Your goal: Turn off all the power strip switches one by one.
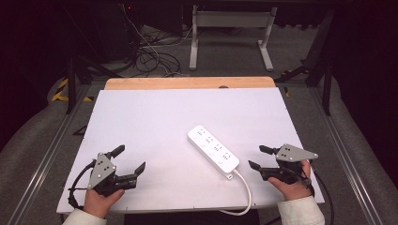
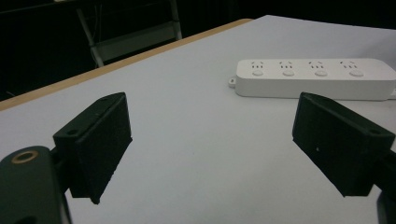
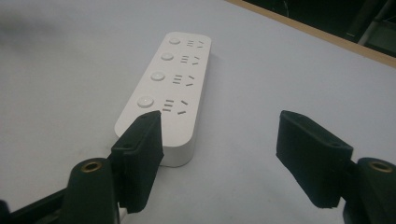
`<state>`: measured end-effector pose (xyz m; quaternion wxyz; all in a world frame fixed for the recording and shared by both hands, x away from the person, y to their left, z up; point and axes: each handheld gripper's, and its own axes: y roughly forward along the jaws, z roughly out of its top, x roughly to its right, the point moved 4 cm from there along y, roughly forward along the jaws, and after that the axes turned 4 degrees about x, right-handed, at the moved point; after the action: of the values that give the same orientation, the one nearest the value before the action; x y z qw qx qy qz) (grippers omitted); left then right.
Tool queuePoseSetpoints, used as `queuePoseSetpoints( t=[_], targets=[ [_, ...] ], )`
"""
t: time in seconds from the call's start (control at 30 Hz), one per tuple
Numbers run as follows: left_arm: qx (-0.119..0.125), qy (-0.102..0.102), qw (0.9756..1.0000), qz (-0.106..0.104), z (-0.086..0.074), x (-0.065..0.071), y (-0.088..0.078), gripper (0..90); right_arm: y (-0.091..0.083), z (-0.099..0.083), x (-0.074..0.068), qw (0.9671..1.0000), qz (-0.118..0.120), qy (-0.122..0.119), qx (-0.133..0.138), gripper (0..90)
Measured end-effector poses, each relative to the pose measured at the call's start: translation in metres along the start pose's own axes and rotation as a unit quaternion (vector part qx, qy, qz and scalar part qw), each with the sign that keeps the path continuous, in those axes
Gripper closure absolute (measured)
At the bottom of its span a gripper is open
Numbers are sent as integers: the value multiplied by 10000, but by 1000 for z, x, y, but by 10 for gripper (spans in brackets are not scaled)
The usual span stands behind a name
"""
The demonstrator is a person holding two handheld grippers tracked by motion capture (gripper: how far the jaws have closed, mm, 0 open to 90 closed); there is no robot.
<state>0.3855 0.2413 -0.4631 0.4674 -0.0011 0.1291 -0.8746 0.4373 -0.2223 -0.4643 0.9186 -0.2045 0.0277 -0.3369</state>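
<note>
Surface: flat white rectangular tabletop (image 1: 150, 122), wooden far edge.
Power strip: white plastic four-outlet power strip (image 1: 213, 151), centre-right of high view, lying flat, diagonal.
Left gripper (image 1: 129, 161): lower left, jaws wide apart, empty.
Right gripper (image 1: 260, 157): lower right, near the strip's cable end, jaws wide apart, empty.

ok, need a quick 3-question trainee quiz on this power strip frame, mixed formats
1. True or false: the right gripper grips the power strip.
2. How many sockets with round buttons does the strip show in the left gripper view? A) two B) four C) six
3. Fill in: the strip's white cable runs off the table's ____ edge in the high view.

Key: 1. False; both grippers' fingers stand open and empty, the left gripper too. 2. B. 3. near (the person's side).
</note>
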Motion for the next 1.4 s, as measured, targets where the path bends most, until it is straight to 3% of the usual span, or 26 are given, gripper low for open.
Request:
queuePoseSetpoints(
  t=[0.37, 0.63, 1.4],
  targets=[
    [-31, 20, 10000, 34, 0, -1, 0, 125, -1, 2, -1, 10000, 10, -2, 4, 324],
    [-36, 12, 10000, 56, 0, -1, 0, 125, 1, 15, -3, 9999, 92, -48, 7, 339],
    [-58, -11, 10000, 40, -1, -1, -1, 125, 29, 50, -15, 9988, 413, -226, -100, 387]
  ],
)
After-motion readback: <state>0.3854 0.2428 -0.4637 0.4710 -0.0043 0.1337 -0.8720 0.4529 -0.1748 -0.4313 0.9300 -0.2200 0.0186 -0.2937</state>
